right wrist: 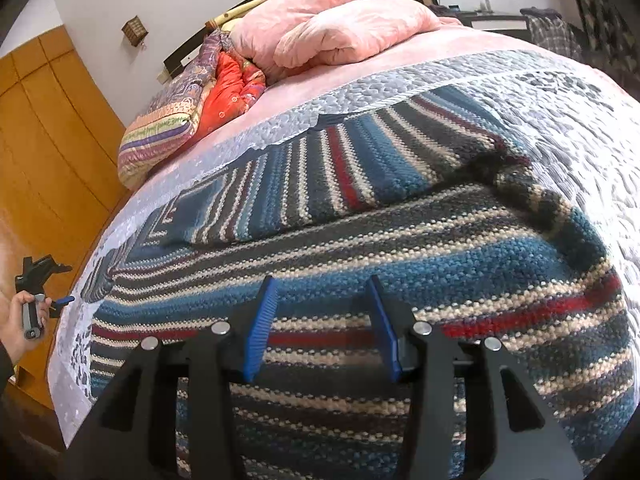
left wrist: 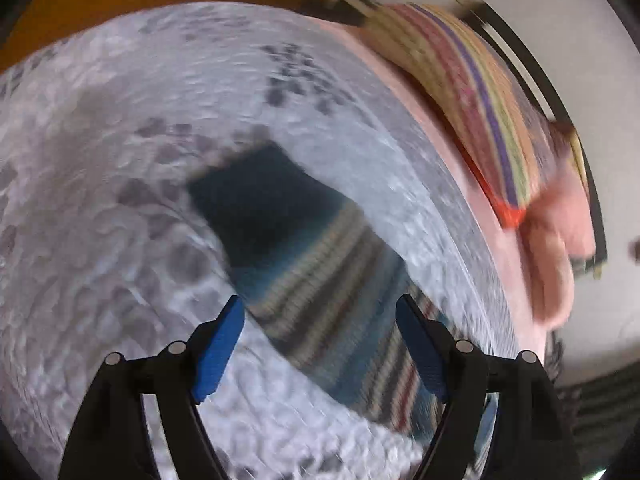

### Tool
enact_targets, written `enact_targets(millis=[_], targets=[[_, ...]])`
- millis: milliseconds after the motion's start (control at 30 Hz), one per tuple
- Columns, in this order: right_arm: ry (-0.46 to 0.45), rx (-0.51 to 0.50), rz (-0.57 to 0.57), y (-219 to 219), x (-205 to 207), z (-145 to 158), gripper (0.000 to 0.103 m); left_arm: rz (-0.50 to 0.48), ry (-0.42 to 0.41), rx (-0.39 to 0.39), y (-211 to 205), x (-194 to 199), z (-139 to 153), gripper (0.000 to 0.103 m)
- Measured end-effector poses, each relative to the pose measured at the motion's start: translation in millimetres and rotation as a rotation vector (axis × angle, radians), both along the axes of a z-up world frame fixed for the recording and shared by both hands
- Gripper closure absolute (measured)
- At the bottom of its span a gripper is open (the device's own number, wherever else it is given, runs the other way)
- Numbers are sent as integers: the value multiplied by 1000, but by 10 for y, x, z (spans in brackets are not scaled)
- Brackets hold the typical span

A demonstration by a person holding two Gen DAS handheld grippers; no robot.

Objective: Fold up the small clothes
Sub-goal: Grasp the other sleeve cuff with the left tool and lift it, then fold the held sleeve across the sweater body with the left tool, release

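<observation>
1. The striped sweater (right wrist: 360,216) lies flat on the bed (right wrist: 560,92), one sleeve folded across.
2. Right gripper (right wrist: 324,328): fingers spread, empty, low over the knit. Left gripper (left wrist: 320,344): fingers spread, empty.
3. Risk: thick knit may bunch or slip from a shallow pinch, dragging the fold askew.
4. The left view is motion-blurred; the sweater's near hem is cut off.

no text, label or number can be read anywhere here.
</observation>
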State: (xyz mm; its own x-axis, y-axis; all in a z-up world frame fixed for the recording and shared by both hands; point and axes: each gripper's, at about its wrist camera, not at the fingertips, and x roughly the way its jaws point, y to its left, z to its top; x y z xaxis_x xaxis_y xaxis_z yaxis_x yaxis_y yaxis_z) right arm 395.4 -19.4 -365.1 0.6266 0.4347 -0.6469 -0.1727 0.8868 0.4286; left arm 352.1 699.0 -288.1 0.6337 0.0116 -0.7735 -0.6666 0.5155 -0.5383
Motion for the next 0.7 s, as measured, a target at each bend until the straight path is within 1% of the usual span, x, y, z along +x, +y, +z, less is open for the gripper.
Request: enact_targets(millis=[100, 167, 200, 233, 333, 367, 400, 433, 467, 500, 533, 600, 700], targets=[[1, -22, 7, 54, -5, -29, 56, 13, 21, -7, 140, 110, -213, 25], [7, -34, 11, 78, 2, -55, 56, 35, 23, -18, 238, 139, -307, 25], [10, -37, 11, 84, 9, -65, 56, 56, 11, -23, 301, 114, -352, 25], [11, -37, 11, 84, 12, -70, 56, 71, -5, -27, 365, 65, -361, 25], [11, -40, 13, 89, 15, -81, 55, 77, -21, -7, 405, 128, -366, 25], [12, -41, 14, 89, 19, -83, 55, 82, -32, -2, 425, 118, -349, 26], [11, -41, 13, 89, 18, -82, 55, 86, -38, 6, 439, 132, -337, 30], [11, -41, 13, 90, 18, -83, 55, 83, -29, 24, 444, 155, -325, 53], [12, -41, 14, 90, 17, -85, 55, 81, -17, 29, 459, 187, -322, 71], [12, -40, 14, 88, 17, -87, 55, 82, -11, 37, 462, 195, -316, 79], [12, -41, 14, 87, 19, -83, 55, 81, -13, 54, 450, 195, -285, 90], [12, -39, 14, 85, 19, -82, 55, 71, -41, 78, 392, 184, -165, 90], [11, -38, 14, 84, 17, -83, 55, 27, -109, 112, 223, 214, 172, 92]])
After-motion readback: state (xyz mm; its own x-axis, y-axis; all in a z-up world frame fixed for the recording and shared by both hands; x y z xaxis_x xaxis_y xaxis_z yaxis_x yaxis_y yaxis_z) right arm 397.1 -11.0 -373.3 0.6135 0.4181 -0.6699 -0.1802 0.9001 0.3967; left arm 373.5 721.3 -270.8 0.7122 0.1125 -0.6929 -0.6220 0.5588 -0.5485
